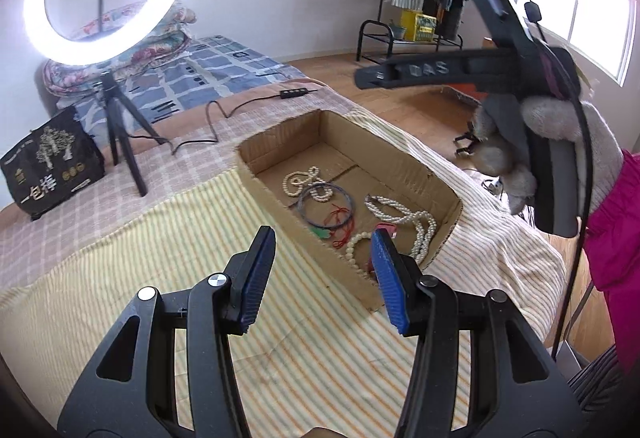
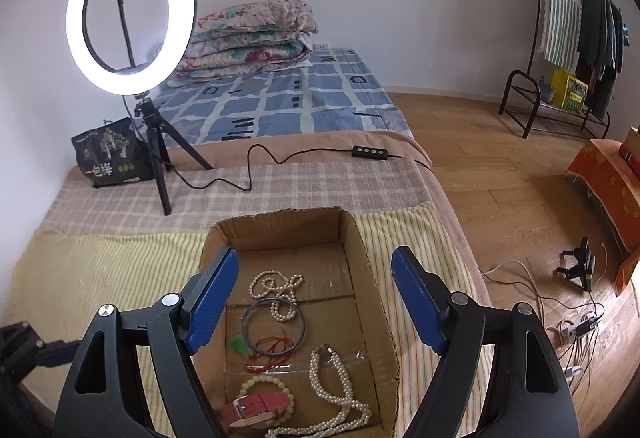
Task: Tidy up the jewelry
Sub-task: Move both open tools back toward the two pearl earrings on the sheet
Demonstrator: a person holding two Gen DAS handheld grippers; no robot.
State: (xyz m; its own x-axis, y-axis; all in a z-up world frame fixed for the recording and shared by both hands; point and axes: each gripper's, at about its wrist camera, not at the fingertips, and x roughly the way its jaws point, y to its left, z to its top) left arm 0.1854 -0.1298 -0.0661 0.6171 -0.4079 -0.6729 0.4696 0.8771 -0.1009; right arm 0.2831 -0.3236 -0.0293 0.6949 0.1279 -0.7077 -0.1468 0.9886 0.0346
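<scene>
A glowing white ring light on a black tripod (image 2: 132,10) stands at upper left, its black cable with an inline remote (image 2: 370,152) trailing right across the checked blanket (image 2: 320,182). A black printed bag (image 2: 108,154) sits beside the tripod. Folded floral quilts (image 2: 256,34) lie behind. A black clothes rack (image 2: 576,50) stands at upper right.

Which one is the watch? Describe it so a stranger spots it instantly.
Find the open cardboard box on the striped blanket on the bed. At the box's near end, below the right tongs, lies the watch across a cream bead bracelet. It alone has a flat pink strap; everything nearby is beads, cord or wire.
</scene>
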